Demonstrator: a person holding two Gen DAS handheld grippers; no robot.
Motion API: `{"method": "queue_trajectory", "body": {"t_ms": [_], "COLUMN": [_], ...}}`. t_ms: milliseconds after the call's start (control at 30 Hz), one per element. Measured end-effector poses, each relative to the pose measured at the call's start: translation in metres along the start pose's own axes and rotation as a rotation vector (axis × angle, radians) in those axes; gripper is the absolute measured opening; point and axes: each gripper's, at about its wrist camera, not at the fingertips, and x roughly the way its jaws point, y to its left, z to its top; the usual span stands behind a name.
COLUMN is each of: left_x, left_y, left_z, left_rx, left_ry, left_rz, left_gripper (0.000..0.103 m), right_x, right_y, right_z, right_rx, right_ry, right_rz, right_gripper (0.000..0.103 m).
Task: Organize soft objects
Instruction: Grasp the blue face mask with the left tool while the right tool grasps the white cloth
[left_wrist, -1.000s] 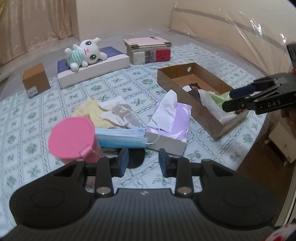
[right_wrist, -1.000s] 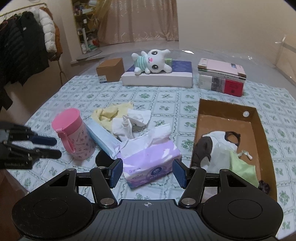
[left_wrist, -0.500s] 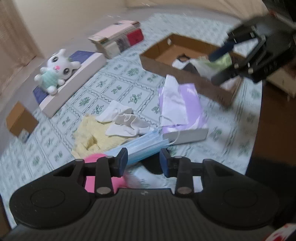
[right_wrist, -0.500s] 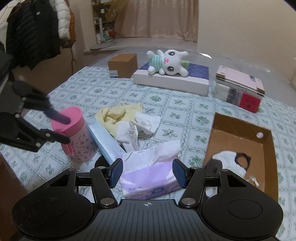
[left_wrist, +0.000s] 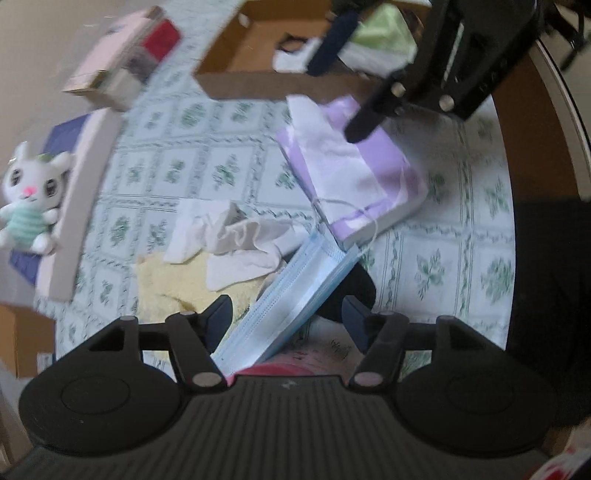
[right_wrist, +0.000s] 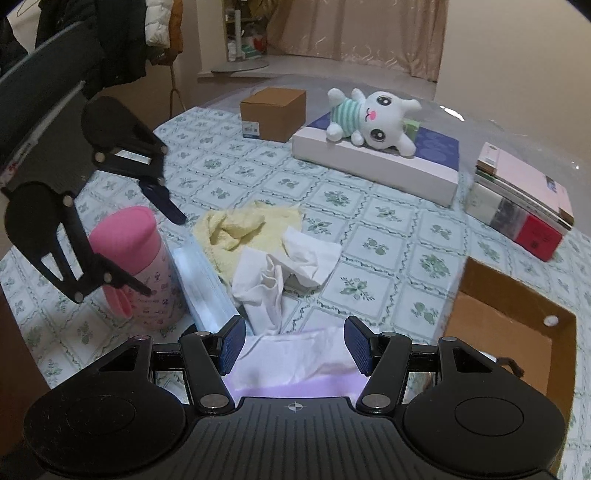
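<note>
My left gripper (left_wrist: 287, 317) is open, hovering above a stack of blue face masks (left_wrist: 291, 291) that leans on the pink cup (right_wrist: 138, 267). A white cloth (left_wrist: 236, 236) lies on a yellow cloth (left_wrist: 173, 284) beside the masks. My right gripper (right_wrist: 294, 347) is open just above the purple tissue box (right_wrist: 295, 369). The left gripper shows in the right wrist view (right_wrist: 162, 251), spread wide over the cup. The right gripper shows in the left wrist view (left_wrist: 340, 92), above the tissue box (left_wrist: 369, 177).
A brown cardboard tray (right_wrist: 513, 332) with clothes in it (left_wrist: 376, 44) stands at the right. A plush bunny (right_wrist: 373, 118) lies on a flat white box (right_wrist: 373, 162). A small carton (right_wrist: 273, 112) and stacked books (right_wrist: 524, 206) stand at the back.
My left gripper has moved forward and tilted down over the masks and cup. My right gripper has moved forward over the tissue box, away from the tray.
</note>
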Motion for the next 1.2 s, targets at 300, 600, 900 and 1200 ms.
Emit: {"method": "queue_trajectory", "body": {"t_ms": [300,600,900,1200], "left_x": [0.05,0.086,0.108,0.114], "left_y": [0.024,0.04,0.049,0.053], "left_z": [0.006,0.009,0.003,-0.001], "left_rx": [0.117,0.164,0.161,0.123], "left_ry": [0.109,0.191,0.231,0.249], "left_rz": [-0.155,-0.241,-0.281,-0.26], "left_gripper": [0.062,0.062,0.06,0.033], "right_x": [0.043,0.077,0.098,0.106], "right_y": [-0.003,-0.013,-0.015,-0.02], "right_z": [0.013,0.022,0.022,0.023], "right_rx": [-0.114,-0.11,-0.108,-0.091], "right_ry": [0.049,0.062,0.091,0.092], "right_rz": [0.088,0.106,0.114,0.101], "right_gripper": [0.059,0.059,0.059,0.059]}}
